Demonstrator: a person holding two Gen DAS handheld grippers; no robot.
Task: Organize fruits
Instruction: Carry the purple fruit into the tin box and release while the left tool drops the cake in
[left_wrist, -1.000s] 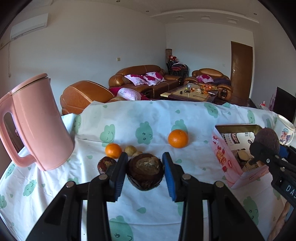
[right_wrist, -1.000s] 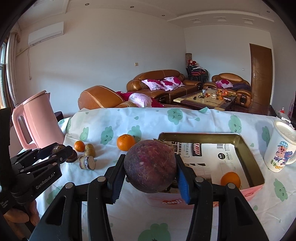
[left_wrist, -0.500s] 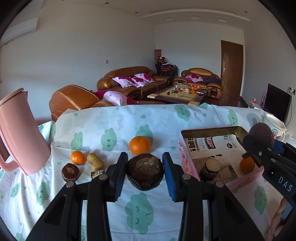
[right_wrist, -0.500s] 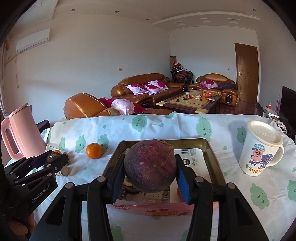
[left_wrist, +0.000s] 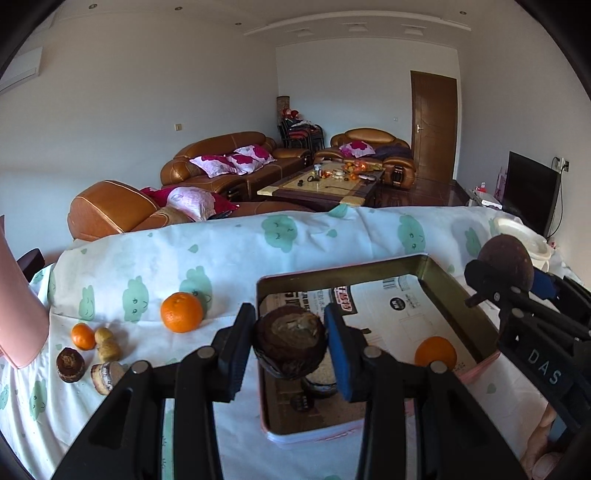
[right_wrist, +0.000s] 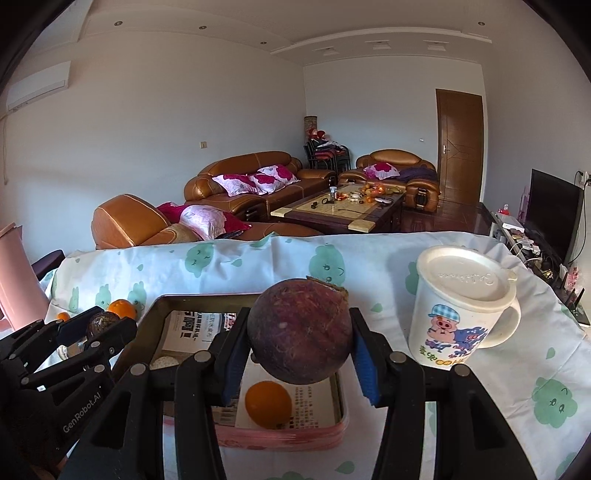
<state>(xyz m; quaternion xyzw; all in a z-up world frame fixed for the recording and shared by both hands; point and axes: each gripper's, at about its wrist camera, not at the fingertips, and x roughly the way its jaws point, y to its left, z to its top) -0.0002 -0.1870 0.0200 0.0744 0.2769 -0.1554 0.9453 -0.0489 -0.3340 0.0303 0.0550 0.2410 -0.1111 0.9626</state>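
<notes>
While both tongs stay clamped, left gripper (left_wrist: 290, 345) on a brown fruit (left_wrist: 290, 341), right gripper (right_wrist: 299, 343) on a purple fruit (right_wrist: 299, 330), the tin (left_wrist: 454, 299) lies directly below both, left nearer its near-left corner.

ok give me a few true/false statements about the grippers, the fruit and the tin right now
1. The right gripper holds a round purple fruit. True.
2. The left gripper is empty. False: it is shut on a dark brown fruit.
3. An orange lies inside the tin. True.
4. The mug stands inside the tin. False: it stands on the cloth, to the right of the tin.
5. No fruit is left on the cloth. False: a big orange, a small orange and some brown pieces lie left of the tin.
</notes>
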